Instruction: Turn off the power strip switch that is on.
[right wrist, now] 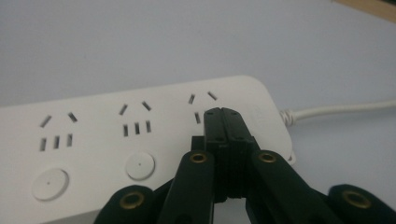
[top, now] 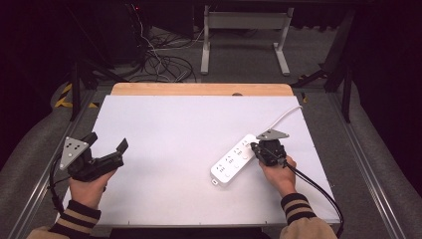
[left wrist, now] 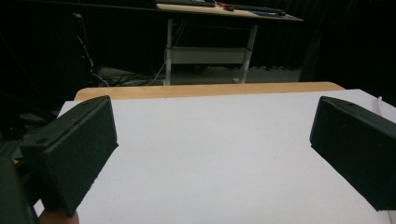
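We have the white power strip (top: 233, 160) lying slantwise at the right of centre in the high view, on the white table (top: 174, 149), its cord (top: 283, 117) running off toward the upper right. Our right gripper (top: 260, 148) sits over the strip's cord end with its jaws pressed together, empty, the joined tip down on the strip's top face. In the right gripper view that tip (right wrist: 224, 119) rests right by the last socket, where this bank's round switch would be; the two other switch buttons (right wrist: 140, 165) sit in the lower left of the frame.

The step looks like pressing that third switch. To do it well, we keep the jaws together so the tip acts as one blunt finger, push straight down rather than at a slant, and watch that the strip does not skid.

Our left gripper (top: 107, 144) idles at the lower left of the high view, jaws wide apart, ready to steady the strip's free end if needed.
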